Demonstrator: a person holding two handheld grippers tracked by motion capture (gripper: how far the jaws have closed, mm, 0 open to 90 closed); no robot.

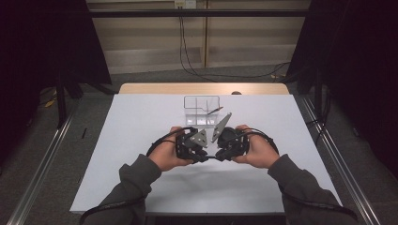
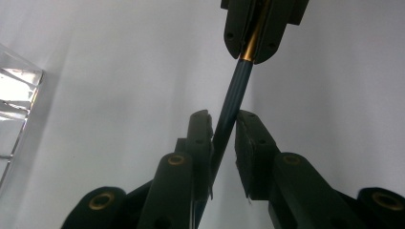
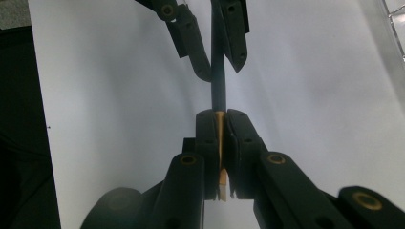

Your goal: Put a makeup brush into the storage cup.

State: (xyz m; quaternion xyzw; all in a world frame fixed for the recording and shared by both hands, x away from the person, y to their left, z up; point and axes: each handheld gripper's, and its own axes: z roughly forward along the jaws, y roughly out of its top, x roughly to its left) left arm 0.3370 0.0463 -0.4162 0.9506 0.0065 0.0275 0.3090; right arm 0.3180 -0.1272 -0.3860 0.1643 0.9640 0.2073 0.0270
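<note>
The person's grey-sleeved forearms come in at the near edge, each hand carrying black tongs that meet nose to nose over the middle of the white surface (image 1: 141,140). Between them runs a slim pen with a dark teal barrel (image 2: 234,98) and a gold-coloured end section (image 3: 219,143), spanning the short gap from one set of tongs to the other, lifted clear of the surface.

The right tongs (image 3: 220,117) are clamped together on the gold end, jaws pressed flat against it. The left tongs (image 2: 223,119) have the teal barrel between their jaws: the barrel lies against one pad, while a sliver of gap shows at the other, so that hold looks light, barely closed on the pen rather than squeezing it.

Holding the pen at both ends like this suggests the two sections are to be pulled apart or twisted, one hand anchoring while the other works.

Farther off, just beyond the hands, stands a clear plastic rectangular box (image 1: 202,105) with a small thin item inside, likely there to receive or supply parts.
</note>
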